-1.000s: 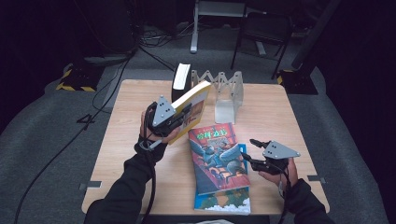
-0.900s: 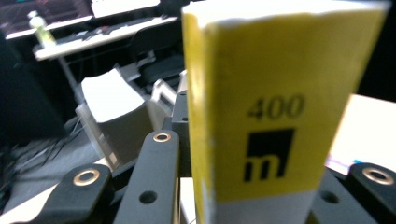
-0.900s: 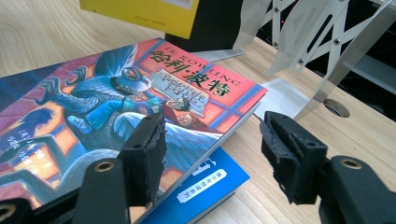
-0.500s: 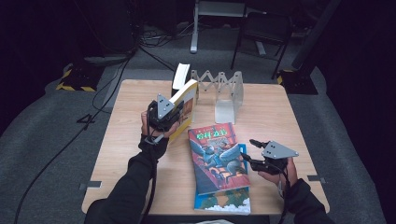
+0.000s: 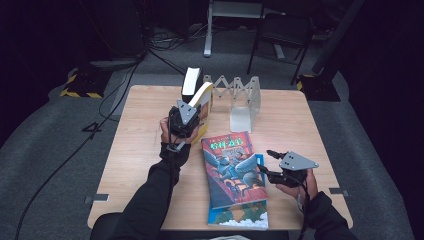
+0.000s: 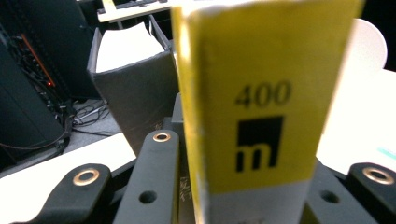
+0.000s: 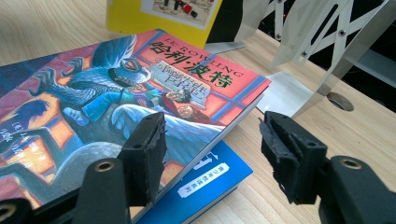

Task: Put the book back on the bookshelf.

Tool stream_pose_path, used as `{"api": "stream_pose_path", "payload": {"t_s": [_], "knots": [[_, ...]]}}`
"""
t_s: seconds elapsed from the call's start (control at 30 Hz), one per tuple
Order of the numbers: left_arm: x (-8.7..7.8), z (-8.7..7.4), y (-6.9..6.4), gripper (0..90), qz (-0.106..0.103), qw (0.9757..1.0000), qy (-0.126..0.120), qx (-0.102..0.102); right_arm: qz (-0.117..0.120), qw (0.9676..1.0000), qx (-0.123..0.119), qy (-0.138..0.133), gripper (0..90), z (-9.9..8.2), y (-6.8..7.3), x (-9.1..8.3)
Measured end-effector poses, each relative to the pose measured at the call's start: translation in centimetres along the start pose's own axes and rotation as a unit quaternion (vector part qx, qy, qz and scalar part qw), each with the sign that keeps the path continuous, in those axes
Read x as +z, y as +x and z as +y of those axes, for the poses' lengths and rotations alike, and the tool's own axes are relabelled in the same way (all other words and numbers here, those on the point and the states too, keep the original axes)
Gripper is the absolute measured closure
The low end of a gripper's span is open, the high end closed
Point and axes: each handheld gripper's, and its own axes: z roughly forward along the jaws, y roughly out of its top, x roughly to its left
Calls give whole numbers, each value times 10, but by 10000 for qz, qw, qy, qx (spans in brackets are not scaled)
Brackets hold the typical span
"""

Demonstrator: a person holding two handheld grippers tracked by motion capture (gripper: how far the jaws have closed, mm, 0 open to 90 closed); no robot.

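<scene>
Wooden table (image 5: pixel 140 165), seen from above, with dark floor around it. At its far edge stands a folding metal book rack (image 5: pixel 239 95), expanding sideways across the table, left to right; a black book (image 5: pixel 191 81) stands upright at its left end.

Yellow book (image 5: pixel 204 107): held tilted on end just near of the black book, at the rack's left end. Its long axis runs roughly near–far and rises toward the far side, and in the left gripper view its spine (image 6: pixel 261 107), marked 400, faces back toward the holder. The left gripper (image 5: pixel 183 121) is clamped on the book's near lower part, one jaw on each side. Judgement: the book is being stood up to slot in beside the black book, so the move turns on bringing the yellow book vertical and parallel to it. The left hand is plainly the nearer one.

Illustrated book (image 5: pixel 232 167): flat at centre-near, long axis near–far, title end toward the rack. It lies on a blue book (image 7: pixel 208 179) whose corner sticks out on the right.

Right gripper (image 5: pixel 272 162): low at that stack's right edge, jaws apart, holding nothing. In the right gripper view one jaw sits over the cover and the other is out past the edge.
</scene>
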Motion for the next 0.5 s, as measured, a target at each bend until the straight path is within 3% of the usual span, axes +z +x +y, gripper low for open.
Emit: {"api": "stream_pose_path", "payload": {"t_s": [0.23,0.37,0.5], "knots": [[13,2,-5,745,220,9997,15,-67,11,10000,34,5,405,0,0,0],[18,2,-14,745,463,9989,-14,28,30,10000,29,4,405,0,0,1],[20,-1,-20,745,697,9975,-46,-92,38,10000,29,9,405,0,1,1]]}}
